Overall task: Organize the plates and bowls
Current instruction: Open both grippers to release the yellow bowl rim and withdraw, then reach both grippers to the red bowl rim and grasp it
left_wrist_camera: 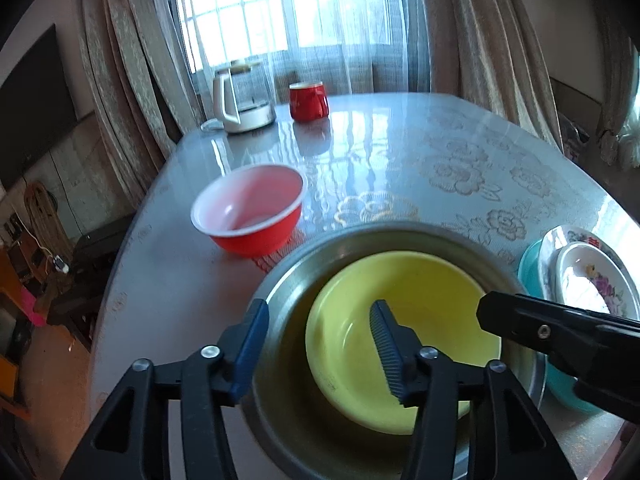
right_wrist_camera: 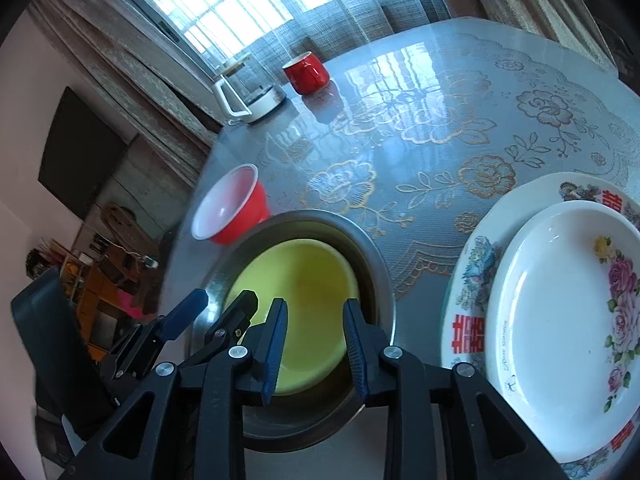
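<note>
With the yellow plastic bowl [left_wrist_camera: 404, 340] nested in the round steel basin [left_wrist_camera: 296, 420], both empty grippers, left gripper [left_wrist_camera: 320, 350] wide and right gripper [right_wrist_camera: 316, 350] narrower, are poised above it, and the red plastic bowl [left_wrist_camera: 250, 208] beyond the basin is judged next for nesting.

Yellow bowl [left_wrist_camera: 420, 320] nested in steel bowl [left_wrist_camera: 288, 280], red bowl [left_wrist_camera: 248, 208] beside, plates [right_wrist_camera: 560, 320] stacked

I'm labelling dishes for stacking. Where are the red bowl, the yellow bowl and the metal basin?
red bowl [left_wrist_camera: 256, 236]: left wrist view, outer red wall.
yellow bowl [left_wrist_camera: 436, 292]: left wrist view, inner wall.
metal basin [right_wrist_camera: 376, 276]: right wrist view, right rim.
</note>
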A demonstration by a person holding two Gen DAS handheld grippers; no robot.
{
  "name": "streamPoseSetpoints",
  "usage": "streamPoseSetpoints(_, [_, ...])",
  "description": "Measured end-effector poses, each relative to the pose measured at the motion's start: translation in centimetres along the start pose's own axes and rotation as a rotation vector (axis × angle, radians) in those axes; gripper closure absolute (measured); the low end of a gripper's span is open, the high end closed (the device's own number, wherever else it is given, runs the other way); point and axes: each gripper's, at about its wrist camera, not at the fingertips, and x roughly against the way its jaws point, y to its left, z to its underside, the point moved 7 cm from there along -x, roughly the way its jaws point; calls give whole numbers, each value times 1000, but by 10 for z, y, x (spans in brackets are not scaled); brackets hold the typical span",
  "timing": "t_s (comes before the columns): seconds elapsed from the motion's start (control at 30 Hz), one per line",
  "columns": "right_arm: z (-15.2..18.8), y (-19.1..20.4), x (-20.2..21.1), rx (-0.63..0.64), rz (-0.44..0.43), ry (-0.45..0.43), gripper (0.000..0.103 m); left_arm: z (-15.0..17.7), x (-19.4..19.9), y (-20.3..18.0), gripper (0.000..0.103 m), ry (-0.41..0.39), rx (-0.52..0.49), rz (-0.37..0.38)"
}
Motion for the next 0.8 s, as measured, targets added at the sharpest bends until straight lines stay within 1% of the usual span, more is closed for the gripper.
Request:
streamPoseSetpoints(0.07, [-1,1,2,0,-8,-12,74,-2,5,1,44,-9,0,5])
streamPoseSetpoints(0.1, [-2,2,4,-3,-16,-18,73,-3,7,2,41,-12,4,2])
streamPoseSetpoints(0.13, [-2,2,5,-7,-19,-22,73,-2,8,4,36,-11,8,-1])
streamPoseSetpoints(0.23, [-5,2,10,-22,-41,-42,71,-1,11,10,32,-11,32,-1])
streamPoseSetpoints(0.33, [-7,1,12,-26,-34,-51,70,-1,12,16,31,-3,52,5])
streamPoseSetpoints(0.43, [-8,0,11,-24,-28,-48,70,0,13,22,25,11,80,12])
streamPoseSetpoints(0.63, [-11,8,0,-3,-14,-32,69,-2,15,37,19,19,139,33])
streamPoseSetpoints(0.8, [-19,18,-12,41,3,-13,66,-8,11,67,10,8,222,15])
